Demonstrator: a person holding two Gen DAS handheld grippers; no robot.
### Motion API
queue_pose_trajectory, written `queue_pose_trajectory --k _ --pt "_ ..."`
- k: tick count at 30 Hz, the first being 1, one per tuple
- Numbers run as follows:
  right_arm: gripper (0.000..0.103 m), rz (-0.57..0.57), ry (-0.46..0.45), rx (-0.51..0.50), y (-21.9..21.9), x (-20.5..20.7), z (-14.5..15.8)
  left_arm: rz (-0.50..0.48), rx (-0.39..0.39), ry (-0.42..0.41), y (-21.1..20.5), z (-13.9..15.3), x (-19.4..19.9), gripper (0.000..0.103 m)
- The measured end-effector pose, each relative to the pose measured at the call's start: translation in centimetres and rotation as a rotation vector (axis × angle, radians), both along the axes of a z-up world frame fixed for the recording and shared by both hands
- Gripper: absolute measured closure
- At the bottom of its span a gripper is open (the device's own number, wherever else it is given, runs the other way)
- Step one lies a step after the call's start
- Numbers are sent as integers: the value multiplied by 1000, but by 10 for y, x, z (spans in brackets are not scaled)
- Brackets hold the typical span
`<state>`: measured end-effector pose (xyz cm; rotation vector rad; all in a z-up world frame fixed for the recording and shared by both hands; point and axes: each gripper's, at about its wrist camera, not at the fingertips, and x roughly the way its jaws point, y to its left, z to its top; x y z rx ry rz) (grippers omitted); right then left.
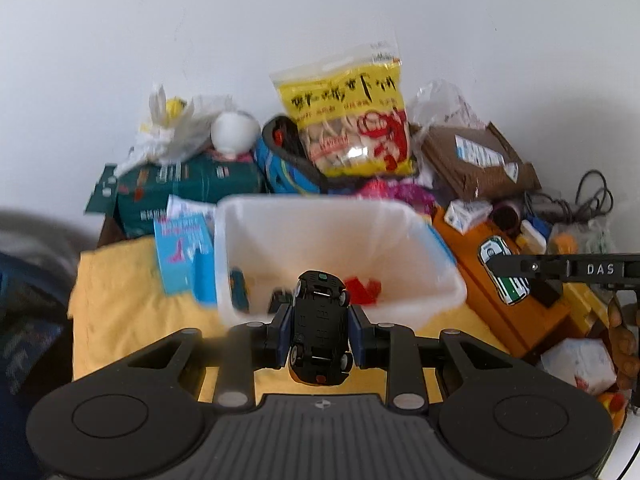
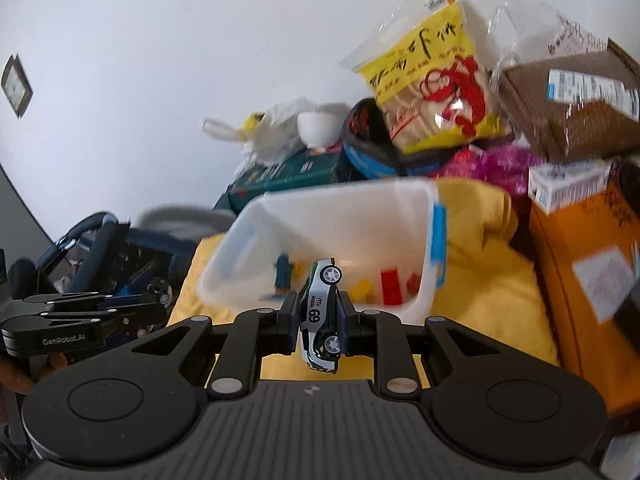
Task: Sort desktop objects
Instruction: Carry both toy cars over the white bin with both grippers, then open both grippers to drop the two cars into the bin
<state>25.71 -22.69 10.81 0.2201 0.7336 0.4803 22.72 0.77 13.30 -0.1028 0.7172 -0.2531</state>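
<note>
My left gripper (image 1: 320, 326) is shut on a black toy car (image 1: 320, 328), held underside up just in front of the white plastic bin (image 1: 440, 280). My right gripper (image 2: 320, 320) is shut on a white and green toy car (image 2: 320, 316) numbered 69, held on its side before the same bin (image 2: 224, 276). The bin holds red bricks (image 2: 392, 286), a yellow brick (image 2: 360, 289) and a teal toy (image 2: 283, 270). In the left wrist view the right gripper's arm (image 1: 560, 269) and its car (image 1: 505, 276) show at the right. In the right wrist view the left gripper body (image 2: 80, 320) shows at the left.
The bin sits on a yellow cloth (image 1: 132, 292). Behind it stand a yellow snack bag (image 1: 352, 120), a green box (image 1: 188, 184), a brown parcel (image 1: 476, 156) and a white bowl (image 1: 234, 130). An orange box (image 2: 580, 272) is at the right. A blue card (image 1: 182, 254) leans left of the bin.
</note>
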Motion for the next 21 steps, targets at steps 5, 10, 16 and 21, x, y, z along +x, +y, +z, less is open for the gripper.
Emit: queue_pose_trajectory --k 5,10,16,21 --pt "81 1 -3 -39 6 27 17 -27 5 37 1 13 31 71" --pt "81 1 23 -67 17 52 23 -17 12 83 3 13 58 71" --pt "81 16 64 -112 32 76 19 -32 45 120 -3 15 86 71" --pt "81 9 70 -163 42 93 16 -29 60 125 -7 18 101 70"
